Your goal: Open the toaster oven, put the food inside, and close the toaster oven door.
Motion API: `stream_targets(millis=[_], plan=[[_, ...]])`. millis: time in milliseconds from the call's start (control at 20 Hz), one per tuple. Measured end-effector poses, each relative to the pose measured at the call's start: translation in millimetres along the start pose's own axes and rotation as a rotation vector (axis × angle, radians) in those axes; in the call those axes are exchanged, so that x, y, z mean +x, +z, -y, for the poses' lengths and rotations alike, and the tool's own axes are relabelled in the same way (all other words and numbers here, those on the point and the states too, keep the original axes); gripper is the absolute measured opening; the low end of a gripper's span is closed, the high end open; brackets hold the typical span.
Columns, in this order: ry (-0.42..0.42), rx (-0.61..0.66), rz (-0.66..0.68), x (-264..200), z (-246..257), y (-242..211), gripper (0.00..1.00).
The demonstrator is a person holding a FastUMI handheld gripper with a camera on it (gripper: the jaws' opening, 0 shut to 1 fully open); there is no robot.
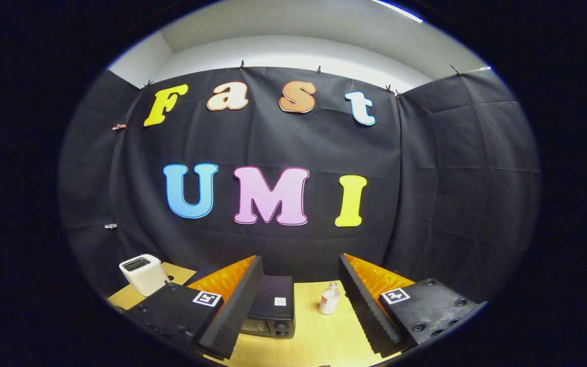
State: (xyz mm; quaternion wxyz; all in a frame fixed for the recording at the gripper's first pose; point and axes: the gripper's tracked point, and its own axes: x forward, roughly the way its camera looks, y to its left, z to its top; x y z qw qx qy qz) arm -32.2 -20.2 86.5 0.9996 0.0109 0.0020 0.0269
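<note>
I hold my hand-held gripper high above the worktop, its two fingers spread wide with nothing between them but air. The toaster oven, a dark box, sits on the worktop just ahead of my left finger, at about eleven o'clock from the point midway between the fingertips; part of its left side is hidden behind that finger. I see its top and the upper strip of its front with two knobs; the door itself lies below what I can see, so I cannot tell whether it is open or shut, nor whether any food is inside.

A small white bottle with a clear cap stands upright in the gap between the fingers, toward one o'clock, nearer my right finger and apart from the toaster oven. Whether it is the food in question I cannot say. A white box-shaped appliance with a slot on top sits at the far corner of the worktop, at ten o'clock, beyond my left finger.

As for progress, my judgement is that this fits two stages alike: the door waiting to be opened, or shut again with the food already in. The fingers carry nothing either way.
</note>
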Motion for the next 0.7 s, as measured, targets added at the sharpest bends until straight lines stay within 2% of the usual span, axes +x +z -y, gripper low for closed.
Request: stream_targets(millis=[250, 700], plan=[[-0.007, 0.016, -0.015, 0, 23, -15, 0.98], [0.027, 0.002, -0.001, -3, 28, -18, 0.98]])
